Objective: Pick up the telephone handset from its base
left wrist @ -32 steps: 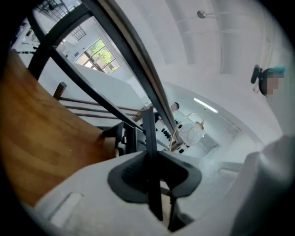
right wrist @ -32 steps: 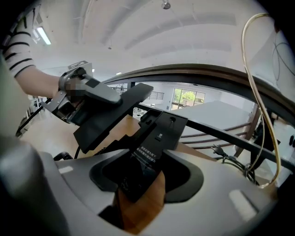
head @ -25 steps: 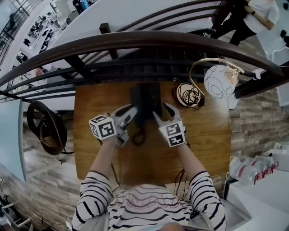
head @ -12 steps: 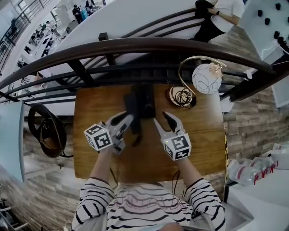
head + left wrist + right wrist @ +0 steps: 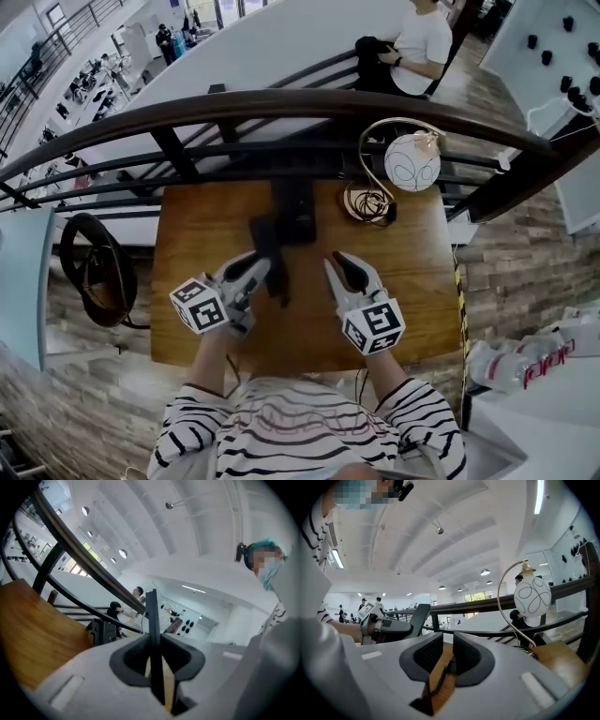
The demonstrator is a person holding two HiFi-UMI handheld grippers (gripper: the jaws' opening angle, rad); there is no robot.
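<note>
- Closes the right tongs [image 5: 345,272] on nothing, just right of the handset [image 5: 267,246], with only surface [image 5: 187,234] between the jaws.
- Clamps the left tongs [image 5: 251,272] on the handset, long axis running near to far.
- Leaves the base [image 5: 298,208] just beyond, already vacated.

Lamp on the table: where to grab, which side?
Probably the lamp's thin gold stem, low down: it fits between jaws, unlike the round white globe. Come from the table's near side; the railing stands right behind it.
</note>
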